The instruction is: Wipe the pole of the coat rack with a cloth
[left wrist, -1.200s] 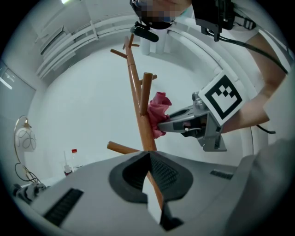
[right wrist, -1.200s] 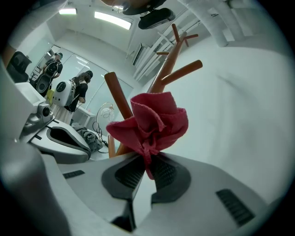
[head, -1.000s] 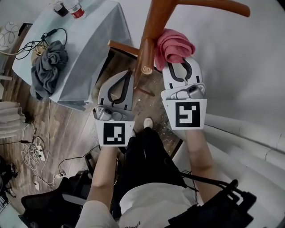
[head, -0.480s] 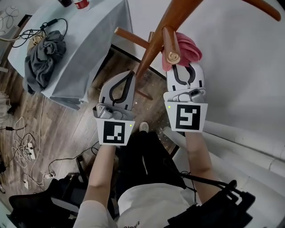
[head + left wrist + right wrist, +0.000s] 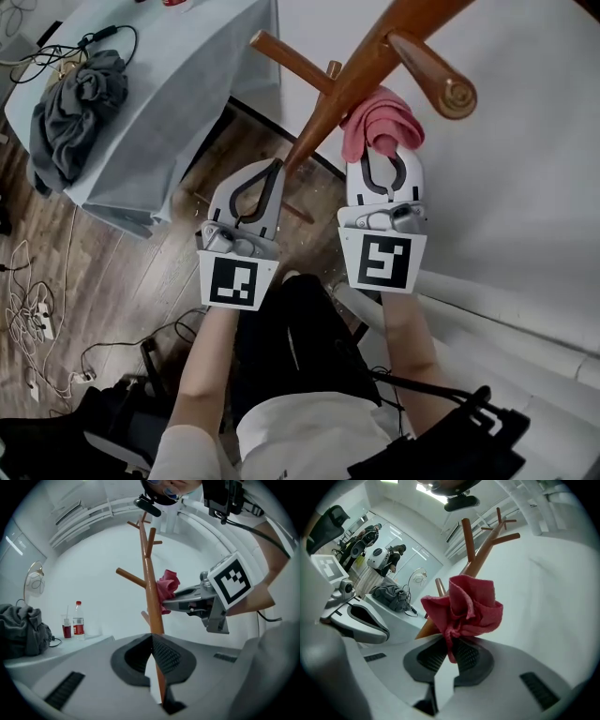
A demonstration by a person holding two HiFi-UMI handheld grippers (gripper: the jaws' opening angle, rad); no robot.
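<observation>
Cloth (pink) bunches in right tool, against pole.

Place: a workroom or test studio, not a home.
Floor: wood boards with loose cables trailing across them.
Furniture: one table under a pale cloth, with a bottle and a heaped grey garment on it.
Background: people standing among equipment, under strip lights on the ceiling.

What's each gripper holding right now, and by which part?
Right gripper pinches the pink cloth by its lower folds; the bunch sticks out past the fingers. Left gripper is shut, holding nothing; the pole stands beyond it.
</observation>
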